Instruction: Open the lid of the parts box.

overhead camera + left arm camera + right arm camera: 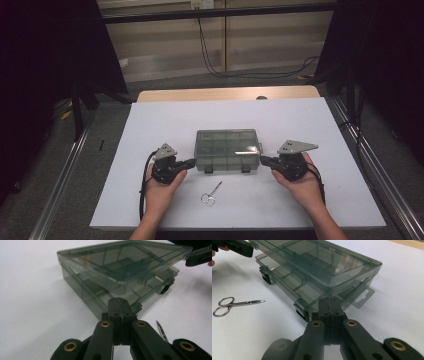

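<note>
A smoky translucent compartment box (227, 147) lies in the middle of the white table (150, 125). Its lid (120, 265) stands slightly ajar above the base (287, 277). My left gripper (192, 162) is shut, with nothing between its jaws; its tip (119, 300) is at the box's left front corner, level with the gap under the lid. My right gripper (262, 160) is shut too, and its tip (329, 300) is at the right front corner, beside the hang tab (363, 298). Whether either tip touches the box I cannot tell.
Small steel scissors (211, 194) lie closed in front of the box, between my hands (234, 305). A wooden table edge (225, 93) shows behind the white sheet. Metal rails (370, 165) run along both sides, and cables (260, 72) lie on the floor beyond.
</note>
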